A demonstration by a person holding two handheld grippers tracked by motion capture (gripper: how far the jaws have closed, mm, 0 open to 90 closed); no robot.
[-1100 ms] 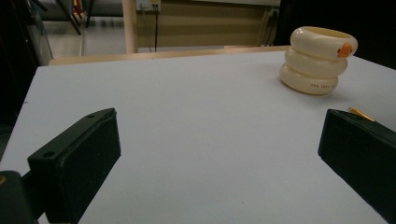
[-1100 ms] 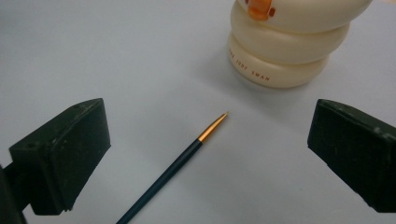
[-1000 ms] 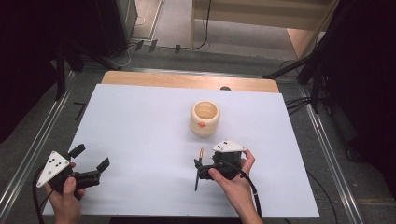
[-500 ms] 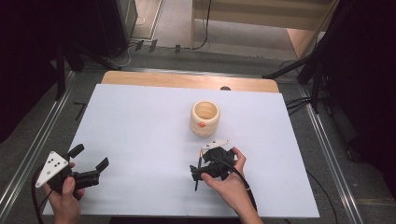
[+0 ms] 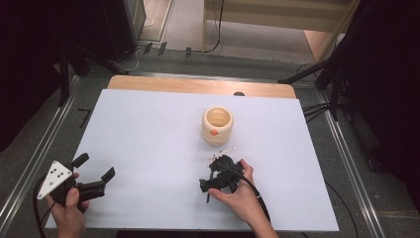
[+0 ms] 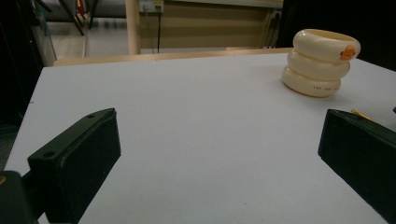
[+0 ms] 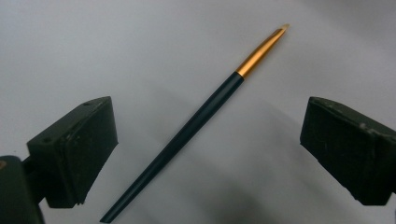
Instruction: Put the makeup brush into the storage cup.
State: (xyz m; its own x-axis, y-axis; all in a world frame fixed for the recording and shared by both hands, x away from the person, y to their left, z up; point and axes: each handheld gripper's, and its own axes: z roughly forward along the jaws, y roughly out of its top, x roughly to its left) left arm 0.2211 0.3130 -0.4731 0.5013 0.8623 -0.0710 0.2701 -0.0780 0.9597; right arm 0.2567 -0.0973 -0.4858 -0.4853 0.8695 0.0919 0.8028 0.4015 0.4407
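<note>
Open sheet [image 5: 148,134]; ringed holder [image 5: 217,125] mid-table

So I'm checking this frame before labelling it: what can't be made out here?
- Paintbrush: its handle end is cut off by the bottom edge of the right gripper view; in the high view the right gripper and hand cover it.
- Ring-shaped cup: small print on its lowest ring is too small to read in the left gripper view.

You find just one line of small dark print, low on the cream ringed pot [image 6: 321,61] in the left gripper view, too small to read.
</note>
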